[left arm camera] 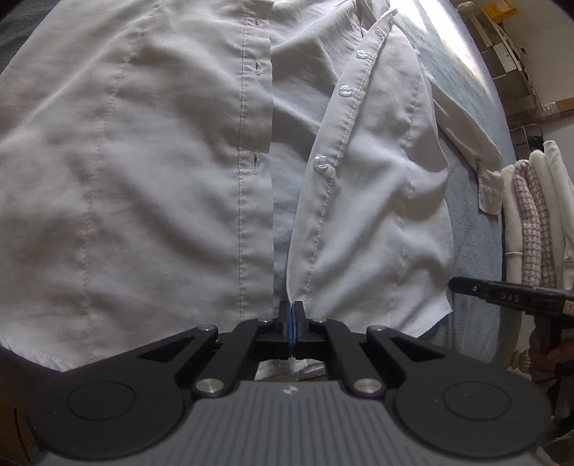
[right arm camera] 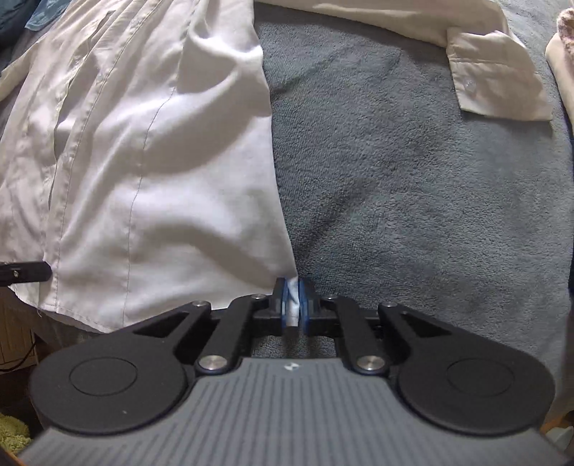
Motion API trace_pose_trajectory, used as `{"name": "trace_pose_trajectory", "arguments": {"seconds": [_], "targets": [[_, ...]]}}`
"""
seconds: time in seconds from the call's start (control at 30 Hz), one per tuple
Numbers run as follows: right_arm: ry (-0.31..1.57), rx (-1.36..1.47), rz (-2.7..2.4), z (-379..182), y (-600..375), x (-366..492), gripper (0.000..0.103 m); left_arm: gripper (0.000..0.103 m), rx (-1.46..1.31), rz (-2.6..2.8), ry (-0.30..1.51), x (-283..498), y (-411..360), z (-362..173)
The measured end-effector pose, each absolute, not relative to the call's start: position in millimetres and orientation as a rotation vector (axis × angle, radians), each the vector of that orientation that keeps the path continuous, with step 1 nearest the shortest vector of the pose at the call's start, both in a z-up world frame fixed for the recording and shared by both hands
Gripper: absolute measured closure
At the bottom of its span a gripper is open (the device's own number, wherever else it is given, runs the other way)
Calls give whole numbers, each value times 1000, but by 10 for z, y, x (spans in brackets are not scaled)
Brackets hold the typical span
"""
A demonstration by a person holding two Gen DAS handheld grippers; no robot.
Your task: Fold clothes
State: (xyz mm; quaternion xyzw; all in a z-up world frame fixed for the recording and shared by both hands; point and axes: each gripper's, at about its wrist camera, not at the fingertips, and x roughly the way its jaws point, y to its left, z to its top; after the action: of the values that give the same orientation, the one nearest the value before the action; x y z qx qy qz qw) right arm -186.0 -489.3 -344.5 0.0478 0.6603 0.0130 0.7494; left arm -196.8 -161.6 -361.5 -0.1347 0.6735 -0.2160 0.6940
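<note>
A white button-up shirt (left arm camera: 143,143) lies open, front up, on a grey-blue blanket (left arm camera: 470,200). My left gripper (left arm camera: 291,312) is shut on the bottom end of the button placket, and the cloth rises in a ridge from the blue pads. In the right wrist view my right gripper (right arm camera: 293,299) is shut on the lower side corner of the shirt (right arm camera: 143,161), with white fabric pinched between its pads. The shirt's sleeve cuff (right arm camera: 498,82) lies flat on the blanket (right arm camera: 412,179) further off. Each gripper shows in the other's view: the right gripper (left arm camera: 502,295) and the left gripper (right arm camera: 25,272).
White and pink tweed garments (left arm camera: 531,215) are stacked at the blanket's right edge. Blue cloth (right arm camera: 36,14) lies beyond the shirt at the far left. A green mat (right arm camera: 10,433) is on the floor below the surface's near edge.
</note>
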Motion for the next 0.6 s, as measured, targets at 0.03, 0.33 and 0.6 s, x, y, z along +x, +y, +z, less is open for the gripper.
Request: {"name": "trace_pose_trajectory", "arguments": {"seconds": [0.03,0.33,0.6], "targets": [[1416,92,12,-3337,-4888,-1810,92,103,-299,-486,1502,-1968,-1614,-3624],[957,483,103,-2809,-5419,-207,58,103,-308,-478,1505,-1951,-1589,-3723],[912,879,40,-3564,-5661,1317,55,103,-314,-480,1496,-1965,-1592,-3759]]}}
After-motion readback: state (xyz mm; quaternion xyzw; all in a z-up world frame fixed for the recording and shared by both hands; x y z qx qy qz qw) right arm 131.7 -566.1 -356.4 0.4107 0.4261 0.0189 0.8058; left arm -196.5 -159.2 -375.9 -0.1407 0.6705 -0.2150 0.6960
